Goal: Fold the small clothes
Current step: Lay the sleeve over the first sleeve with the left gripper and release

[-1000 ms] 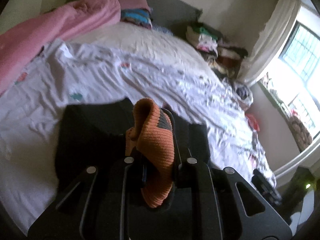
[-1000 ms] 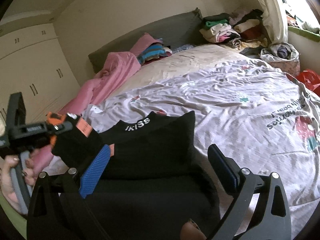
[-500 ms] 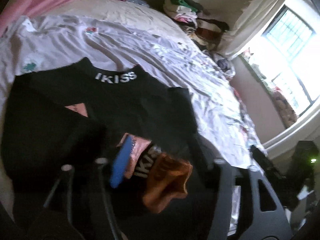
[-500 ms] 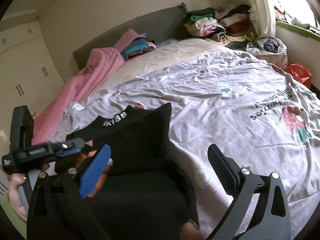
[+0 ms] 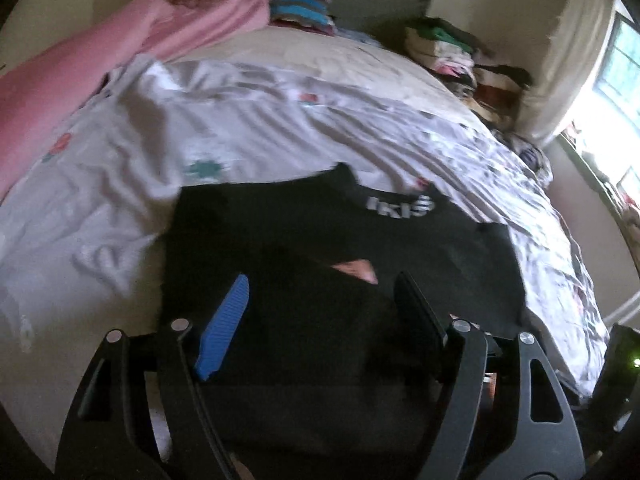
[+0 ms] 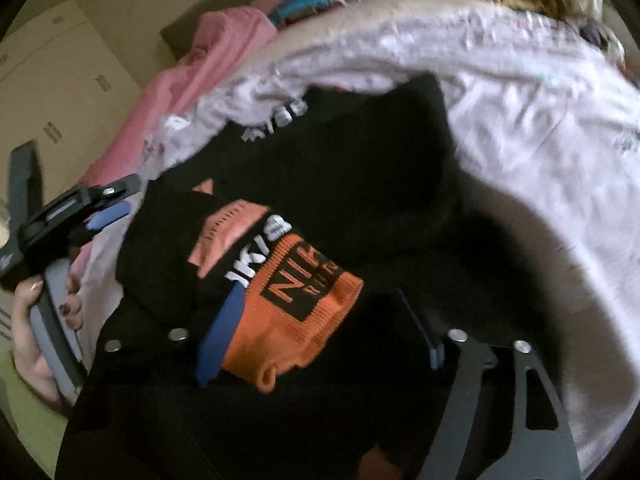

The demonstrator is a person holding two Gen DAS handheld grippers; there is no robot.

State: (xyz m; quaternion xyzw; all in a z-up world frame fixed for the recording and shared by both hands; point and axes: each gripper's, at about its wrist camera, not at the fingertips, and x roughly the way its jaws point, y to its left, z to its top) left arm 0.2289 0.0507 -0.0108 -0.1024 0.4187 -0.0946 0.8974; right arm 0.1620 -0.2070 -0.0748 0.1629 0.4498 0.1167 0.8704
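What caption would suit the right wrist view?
Open right gripper over an orange-cuffed black sock lying on black clothes on the bed.

A bed (image 5: 304,56) under a rumpled white printed sheet (image 5: 120,184), black garment (image 5: 320,248) and pink blanket (image 5: 80,64) on top

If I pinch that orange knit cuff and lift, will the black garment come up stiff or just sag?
Likely sag: the black garment lies creased and already folded over itself on the bed sheet. The orange knit cuff looks ribbed and stretchy, so it may stretch before the rest follows. It probably weighs little; both the right gripper and left gripper are open.
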